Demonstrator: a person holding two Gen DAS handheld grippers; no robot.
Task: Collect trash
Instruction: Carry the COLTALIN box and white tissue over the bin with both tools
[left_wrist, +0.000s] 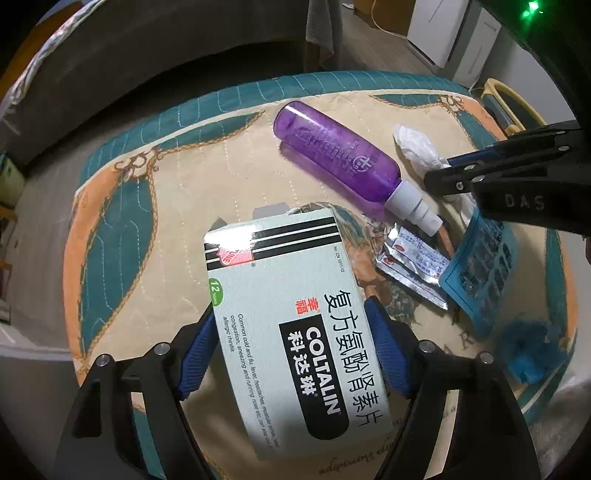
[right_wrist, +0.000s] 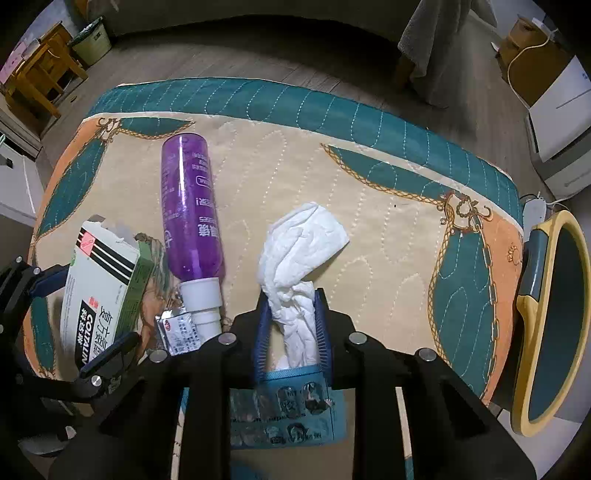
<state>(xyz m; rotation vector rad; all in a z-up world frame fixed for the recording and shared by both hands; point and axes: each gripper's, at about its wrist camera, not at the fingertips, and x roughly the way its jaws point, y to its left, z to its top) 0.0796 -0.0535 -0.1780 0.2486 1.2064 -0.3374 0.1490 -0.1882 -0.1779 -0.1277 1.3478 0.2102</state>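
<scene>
Quilted mat (right_wrist: 280, 173) holds the trash. Left gripper (left_wrist: 291, 350) straddles medicine box (left_wrist: 295, 332) at 6 o'clock, pads at its sides; squeeze evenly. Right gripper (right_wrist: 291, 325) clenches tissue (right_wrist: 295, 258) at centre; lift straight w/o snagging blister pack (right_wrist: 288, 410).

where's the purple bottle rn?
The purple bottle lies flat on the quilt, left of centre in the right wrist view, between the medicine box and the tissue.
</scene>
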